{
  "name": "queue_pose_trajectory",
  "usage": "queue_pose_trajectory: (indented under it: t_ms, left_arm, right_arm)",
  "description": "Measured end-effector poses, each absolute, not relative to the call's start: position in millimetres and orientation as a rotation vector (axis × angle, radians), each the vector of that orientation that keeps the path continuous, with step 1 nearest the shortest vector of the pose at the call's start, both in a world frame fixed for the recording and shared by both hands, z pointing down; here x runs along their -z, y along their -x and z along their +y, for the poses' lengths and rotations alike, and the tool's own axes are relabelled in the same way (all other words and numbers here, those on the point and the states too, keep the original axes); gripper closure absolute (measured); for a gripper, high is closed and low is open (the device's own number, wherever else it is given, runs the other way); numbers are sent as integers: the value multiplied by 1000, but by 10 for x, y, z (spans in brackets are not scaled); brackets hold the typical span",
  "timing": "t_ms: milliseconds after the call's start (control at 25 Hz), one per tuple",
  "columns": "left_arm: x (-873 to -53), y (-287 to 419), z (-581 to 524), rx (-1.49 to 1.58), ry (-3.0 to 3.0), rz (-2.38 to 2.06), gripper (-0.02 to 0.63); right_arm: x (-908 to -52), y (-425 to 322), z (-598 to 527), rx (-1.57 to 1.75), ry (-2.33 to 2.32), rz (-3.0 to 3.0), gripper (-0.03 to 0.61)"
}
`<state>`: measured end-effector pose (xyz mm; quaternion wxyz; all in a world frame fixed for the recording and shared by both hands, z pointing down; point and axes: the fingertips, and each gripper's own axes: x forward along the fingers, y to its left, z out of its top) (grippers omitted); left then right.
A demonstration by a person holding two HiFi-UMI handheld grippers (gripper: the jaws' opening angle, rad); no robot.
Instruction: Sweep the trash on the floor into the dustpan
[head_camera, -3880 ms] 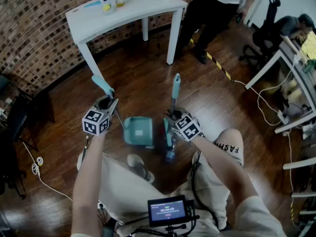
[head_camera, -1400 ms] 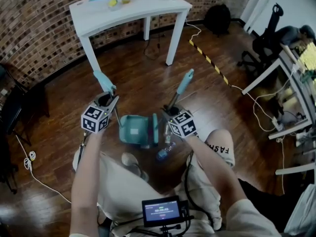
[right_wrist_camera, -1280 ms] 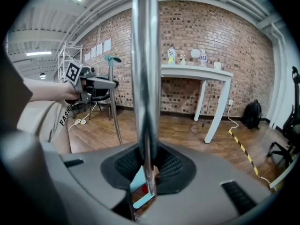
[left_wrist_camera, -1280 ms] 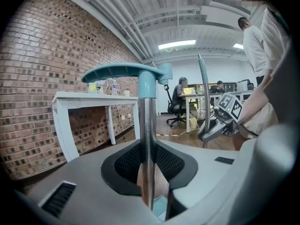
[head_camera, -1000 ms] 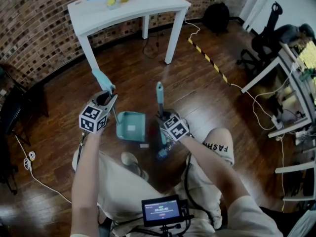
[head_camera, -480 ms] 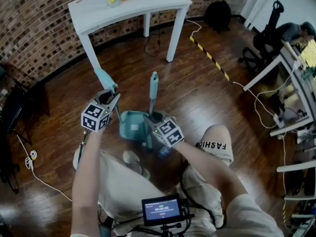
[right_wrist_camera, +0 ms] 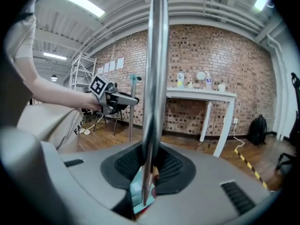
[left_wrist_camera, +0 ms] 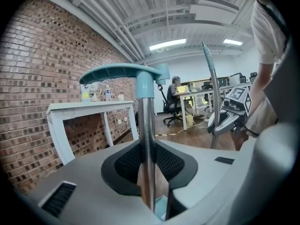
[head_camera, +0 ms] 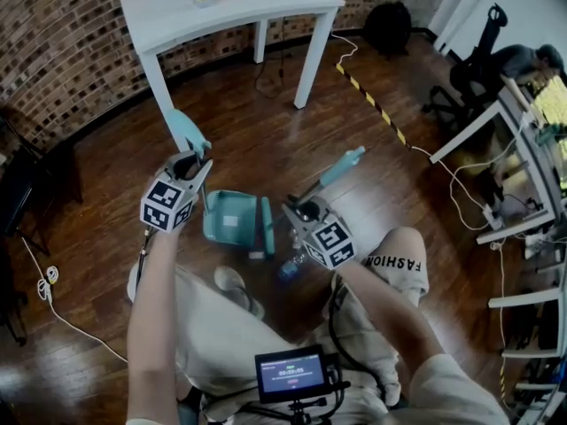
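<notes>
Left claw: mine, clamped on the dustpan pole.
Right claw: gripping the broom, its head at the dustpan's mouth.
Trash: bottle lies near the dustpan, outside it.
Risk: a hard stroke could roll it past!

Head view: dim and dark-toned for you; faint sheen on the wooden floor; straight lines bow towards the edges.
Left gripper view: brighter, lit by ceiling tube lights; black corners; dustpan pole soft near your lens.
Right gripper view: same fisheye ring; broom pole blurred, with bright streaks.
</notes>
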<state>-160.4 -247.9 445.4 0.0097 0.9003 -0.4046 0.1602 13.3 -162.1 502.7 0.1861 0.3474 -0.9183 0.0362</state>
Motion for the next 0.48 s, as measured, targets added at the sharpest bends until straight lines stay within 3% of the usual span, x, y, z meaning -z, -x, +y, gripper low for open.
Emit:
queue_pose_trajectory:
  t_ms: [280, 480]
  left_arm:
    - [-4506, 1501, -2463, -477, -2818, -1229, 540]
    - [-4517, 1428, -2375, -473, -2786, -1211, 540]
  right_arm:
    - [-6038, 28, -1459, 78, -867, -2467, 495]
    - [-6270, 173, -1436, -52, -1212, -2463, 491]
